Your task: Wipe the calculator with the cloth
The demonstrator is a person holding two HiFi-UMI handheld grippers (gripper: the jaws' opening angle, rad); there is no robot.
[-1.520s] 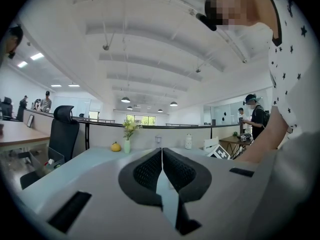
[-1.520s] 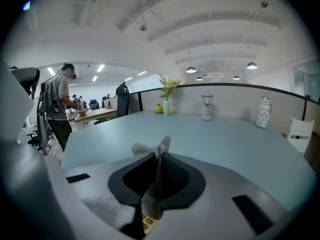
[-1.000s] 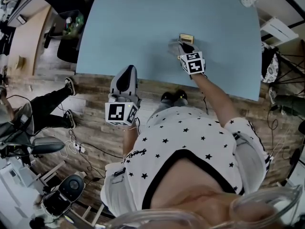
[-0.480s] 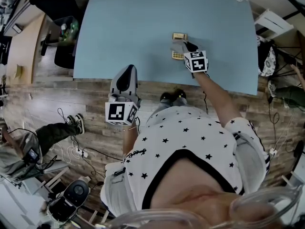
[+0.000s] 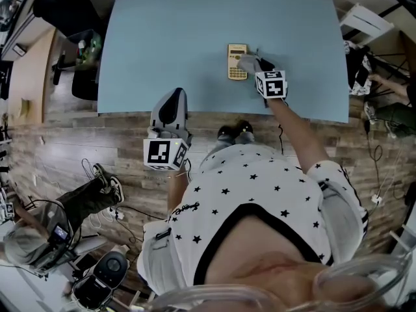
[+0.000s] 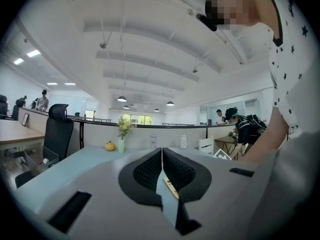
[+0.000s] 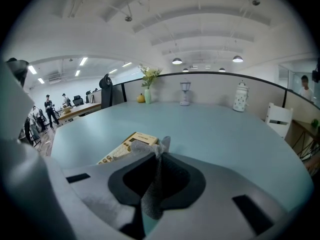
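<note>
The calculator (image 5: 237, 62) lies flat on the table (image 5: 175, 31), a little right of middle, long side running away from the person. The cloth (image 5: 249, 62) overlaps its right edge, a grey fold clamped between the jaws of the right gripper (image 5: 257, 67), which sits low over the table just right of the calculator. The left gripper (image 5: 173, 98) hangs well apart to the left at the table's near edge, jaws pressed together with nothing between them

No legible text, print on calculator (image 5: 237, 62) too small to read
</note>
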